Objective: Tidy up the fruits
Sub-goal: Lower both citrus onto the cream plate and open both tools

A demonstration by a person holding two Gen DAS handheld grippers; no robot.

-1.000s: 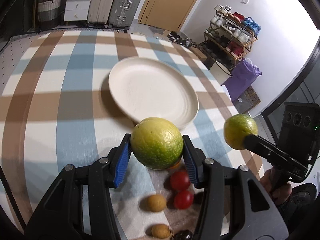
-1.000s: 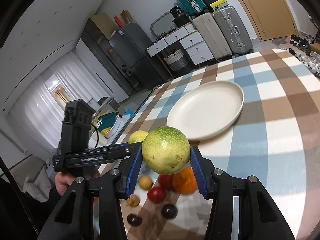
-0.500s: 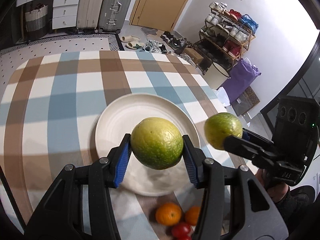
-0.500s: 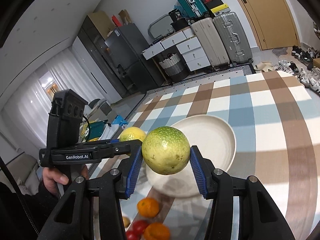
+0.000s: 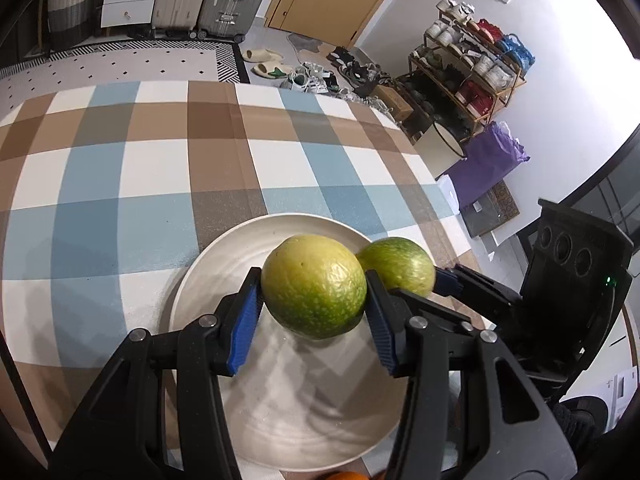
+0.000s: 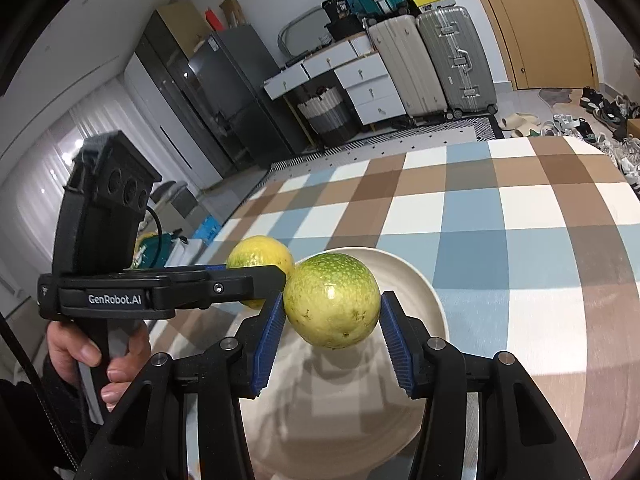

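Two green-yellow fruits hang over one white plate (image 5: 208, 264) at lower centre. The left gripper (image 5: 314, 312) pinches the yellower fruit (image 5: 314, 298); the right gripper (image 6: 332, 320) pinches the greener fruit (image 6: 332, 300), and the two nearly touch. Only the left view shows an orange (image 5: 346, 475) at the bottom edge; only the right shows the holding hand (image 6: 96, 356). A checked tablecloth (image 5: 140, 176) surrounds the plate.

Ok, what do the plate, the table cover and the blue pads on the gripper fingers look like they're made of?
Plate: probably glazed ceramic or melamine, cream with a soft sheen and faint concentric ridges; the look leaves it open.
Table cover: seems woven fabric, matte, checked brown, blue and white, with a visible fold crease.
Blue pads: likely rubber or soft plastic, with fine ribbed grooves.
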